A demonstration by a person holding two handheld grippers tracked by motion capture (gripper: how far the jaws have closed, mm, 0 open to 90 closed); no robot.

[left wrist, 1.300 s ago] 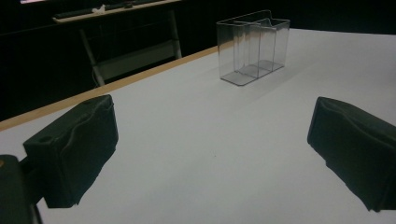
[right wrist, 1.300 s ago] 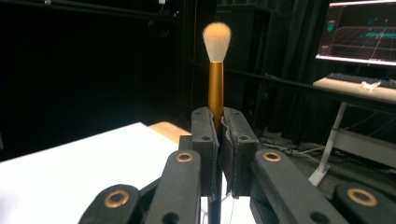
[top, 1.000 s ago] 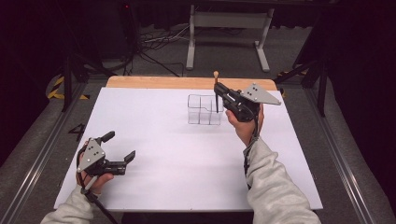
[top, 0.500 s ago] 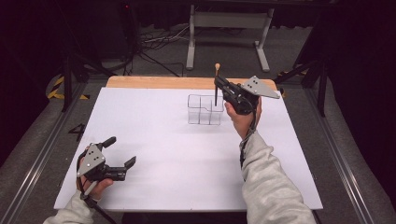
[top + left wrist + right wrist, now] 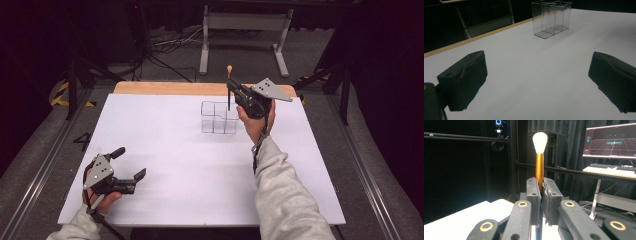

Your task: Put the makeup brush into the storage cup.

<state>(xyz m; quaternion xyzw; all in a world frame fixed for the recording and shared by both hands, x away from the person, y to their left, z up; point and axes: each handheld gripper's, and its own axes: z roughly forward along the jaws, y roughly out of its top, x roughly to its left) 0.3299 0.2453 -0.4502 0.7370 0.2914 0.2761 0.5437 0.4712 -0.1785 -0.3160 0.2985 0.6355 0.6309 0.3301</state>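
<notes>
I'm looking down at the white table (image 5: pixel 165 130), which takes up most of the middle of the high view, with a strip of bare wood along its far edge. On it, just above centre of the frame, stands the clear plastic organizer (image 5: pixel 219 118), upright, with thin see-through walls dividing it into compartments; in the left gripper view (image 5: pixel 551 18) it sits at the top centre, and I can see straight through to its base, nothing inside any compartment. My right gripper (image 5: pixel 231 95) is right of that organizer in the high view, its tip above the box's right-hand end, and its jaws are pinched tight on the makeup brush (image 5: pixel 540 157). In the right gripper view the brush stands upright in the centre of the frame: dark handle running down between the pads, a gold-orange metal ferrule above them, and a soft, rounded, cream-white tuft on top. In the high view I see it (image 5: pixel 229 85) as a thin vertical stick, pale tip up. My left gripper (image 5: pixel 129 167) rests low at the lower left, jaws spread wide, nothing between them.
</notes>
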